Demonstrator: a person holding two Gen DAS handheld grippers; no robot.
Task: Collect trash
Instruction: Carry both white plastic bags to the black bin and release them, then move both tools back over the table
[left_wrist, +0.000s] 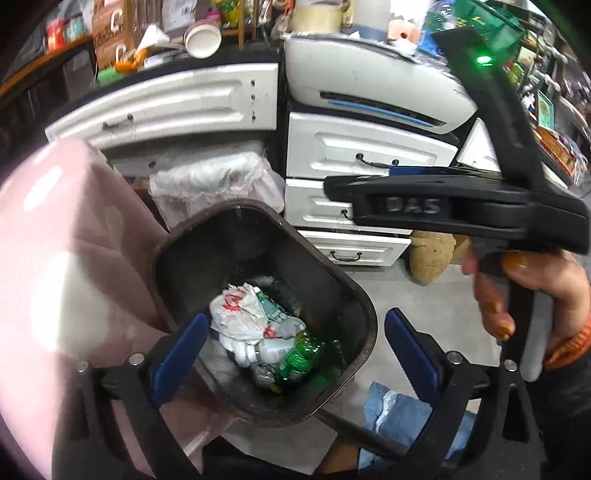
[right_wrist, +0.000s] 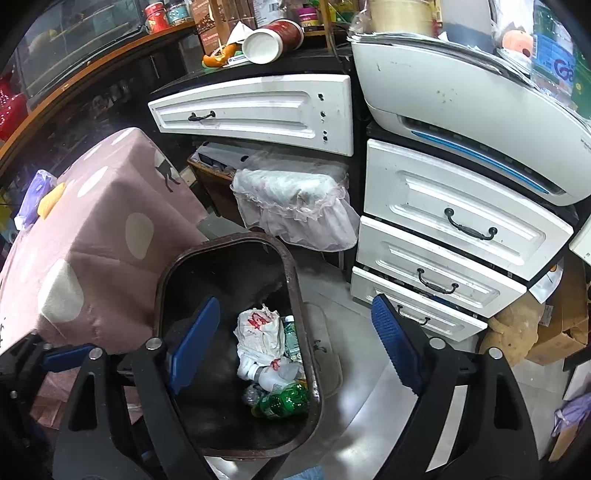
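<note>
Above the dark bin (left_wrist: 258, 317), we hold the left gripper (left_wrist: 295, 350) and right gripper (right_wrist: 295, 350) with jaws apart and empty; white bag (right_wrist: 258, 332) and green bottle (right_wrist: 284, 400) lie inside. We judge a drop finished, so next comes seeking trash beyond the bin.

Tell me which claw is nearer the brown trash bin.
Left, probably. The left claw hangs open just above the trash bin, over its near rim; the right claw, also open, looks higher and offset toward the drawers.
</note>
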